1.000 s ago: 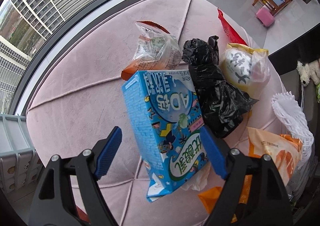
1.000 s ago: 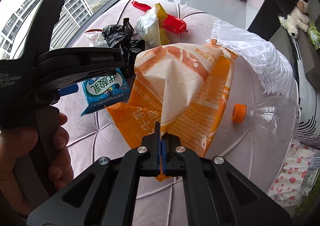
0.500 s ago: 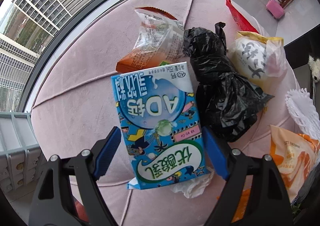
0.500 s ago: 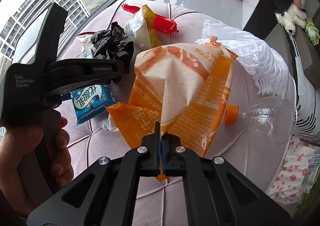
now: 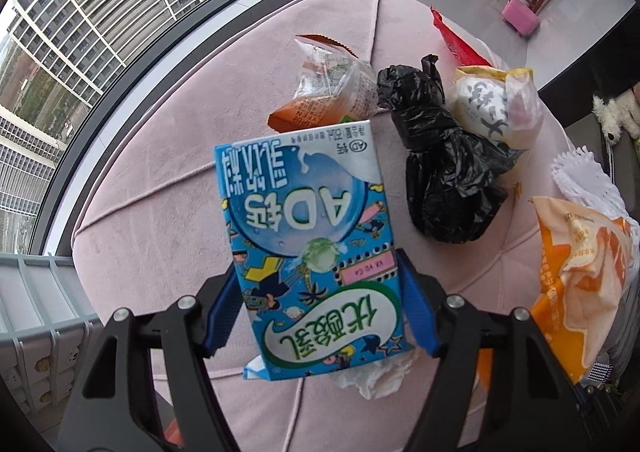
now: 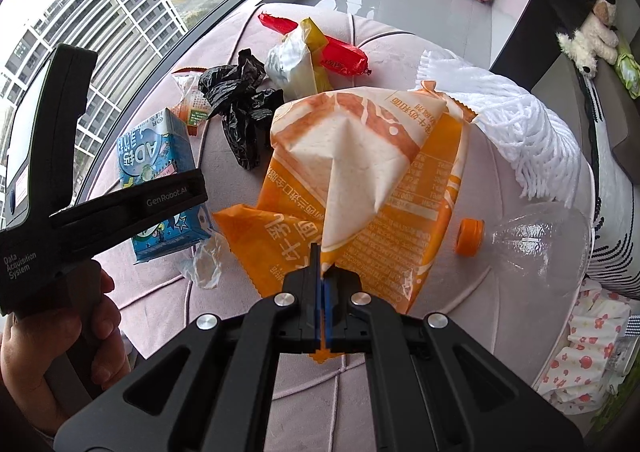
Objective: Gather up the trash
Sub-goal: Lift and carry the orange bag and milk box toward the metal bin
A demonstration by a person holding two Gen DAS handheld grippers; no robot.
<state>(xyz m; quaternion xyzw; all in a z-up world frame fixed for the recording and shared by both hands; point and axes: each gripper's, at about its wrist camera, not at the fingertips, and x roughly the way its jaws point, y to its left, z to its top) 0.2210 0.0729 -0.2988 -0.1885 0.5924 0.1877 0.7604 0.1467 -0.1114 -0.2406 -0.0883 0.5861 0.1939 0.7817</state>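
The blue printed drink carton [image 5: 308,252] lies flat on the round pink velvet ottoman [image 5: 160,180], its lower half between the blue pads of the left gripper [image 5: 320,308]. The jaws have just been closing on it and now stand against both long edges of the carton, one pad on each side. A crumpled white tissue [image 5: 376,376] pokes out from under the carton's near end.

The right gripper [image 6: 322,292] has its jaws pressed fully together on the bottom edge of a large orange and white snack bag [image 6: 360,180], which spreads across the ottoman just right of the carton.

Beyond the carton sit a clear plastic wrapper with an orange end [image 5: 332,92], touching its far edge, a knotted black plastic bag [image 5: 444,172] just to the right, a yellow and white packet with black characters [image 5: 492,108] and a red wrapper [image 5: 456,44]. A clear plastic bottle with an orange cap [image 6: 472,236] lies beside the snack bag, near a white fringed cloth [image 6: 512,124].

The carton reads "AD" among Chinese characters. The left gripper's arm is marked "GenRobot.AI" and "Data Acquisition System".
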